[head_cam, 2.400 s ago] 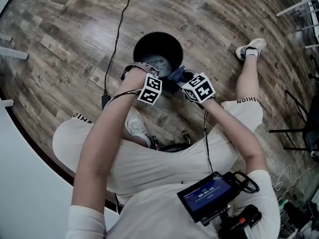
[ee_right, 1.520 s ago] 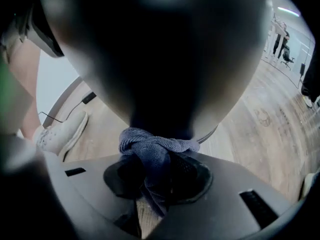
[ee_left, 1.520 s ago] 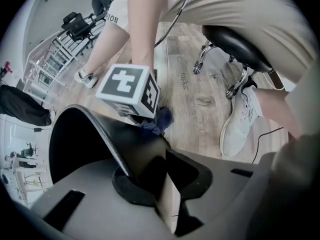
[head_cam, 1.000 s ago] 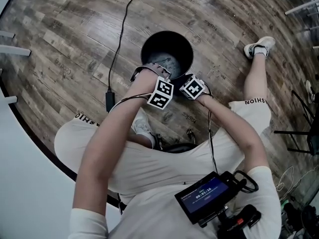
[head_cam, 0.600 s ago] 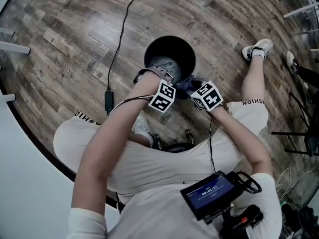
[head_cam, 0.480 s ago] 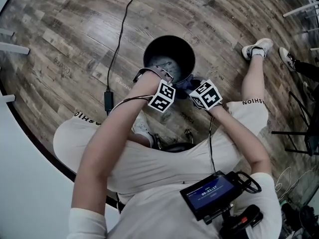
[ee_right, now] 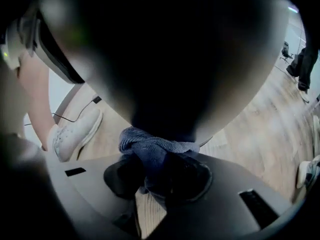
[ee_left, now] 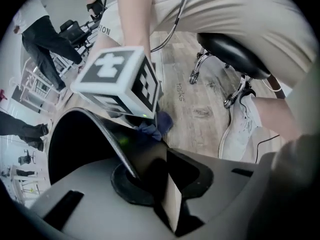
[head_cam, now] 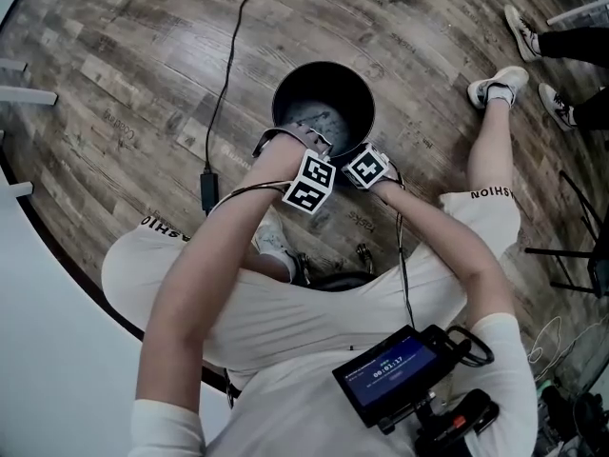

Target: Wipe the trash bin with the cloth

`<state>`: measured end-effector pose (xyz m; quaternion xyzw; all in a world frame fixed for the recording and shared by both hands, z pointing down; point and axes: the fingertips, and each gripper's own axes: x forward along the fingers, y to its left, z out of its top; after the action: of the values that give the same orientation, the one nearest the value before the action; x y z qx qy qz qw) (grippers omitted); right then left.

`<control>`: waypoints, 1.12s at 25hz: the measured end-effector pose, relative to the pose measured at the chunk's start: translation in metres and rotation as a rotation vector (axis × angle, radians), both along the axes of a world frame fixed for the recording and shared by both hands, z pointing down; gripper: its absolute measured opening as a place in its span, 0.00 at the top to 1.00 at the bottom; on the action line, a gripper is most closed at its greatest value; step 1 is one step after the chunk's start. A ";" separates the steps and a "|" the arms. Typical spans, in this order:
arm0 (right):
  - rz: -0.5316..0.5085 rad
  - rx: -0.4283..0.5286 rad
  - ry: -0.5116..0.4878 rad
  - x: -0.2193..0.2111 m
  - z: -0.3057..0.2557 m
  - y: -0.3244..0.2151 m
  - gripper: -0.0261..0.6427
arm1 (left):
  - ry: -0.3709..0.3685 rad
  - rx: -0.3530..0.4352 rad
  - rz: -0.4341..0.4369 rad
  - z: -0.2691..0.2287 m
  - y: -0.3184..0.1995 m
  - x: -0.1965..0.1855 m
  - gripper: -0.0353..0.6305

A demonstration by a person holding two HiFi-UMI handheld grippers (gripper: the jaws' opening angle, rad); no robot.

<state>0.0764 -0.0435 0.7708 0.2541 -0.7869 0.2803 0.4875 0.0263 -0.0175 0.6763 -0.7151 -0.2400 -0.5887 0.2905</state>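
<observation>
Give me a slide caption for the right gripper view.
Right tool, gripping a blue cloth, presses it against the black bin's side.

One trash bin (head_cam: 295, 93), one blue cloth (ee_right: 150, 145) and two tools are counted: left tool (ee_left: 152, 176), right tool (ee_right: 156, 180).

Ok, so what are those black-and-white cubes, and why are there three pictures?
A person holds a grabbing tool in each hand; the cubes are parts of those tools. One picture comes from a camera on the person's head, looking down at the wooden floor. The other two come from cameras riding on the tools. The left gripper clamps the rim of the black trash bin in its jaws, which have just eased open a little. The right gripper pinches a blue cloth against the bin's outside.
</observation>
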 end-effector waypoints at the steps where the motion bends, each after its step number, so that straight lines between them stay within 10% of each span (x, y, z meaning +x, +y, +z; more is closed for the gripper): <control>1: 0.001 -0.005 0.018 0.001 0.016 0.001 0.80 | 0.005 -0.004 -0.009 0.000 -0.001 0.001 0.82; 11: 0.032 0.014 0.038 0.004 0.047 0.006 0.80 | 0.014 -0.031 -0.053 -0.001 -0.005 0.002 0.81; 19: 0.069 0.023 -0.142 -0.014 -0.069 0.026 0.80 | -0.092 0.050 0.008 0.001 -0.022 -0.040 0.73; 28: 0.139 0.107 -0.218 -0.013 -0.160 0.007 0.80 | -0.116 0.076 0.048 0.004 -0.015 -0.038 0.87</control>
<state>0.0636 -0.0365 0.6112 0.3016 -0.8296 0.2971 0.3641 -0.0118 -0.0329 0.6808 -0.6624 -0.2507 -0.6307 0.3171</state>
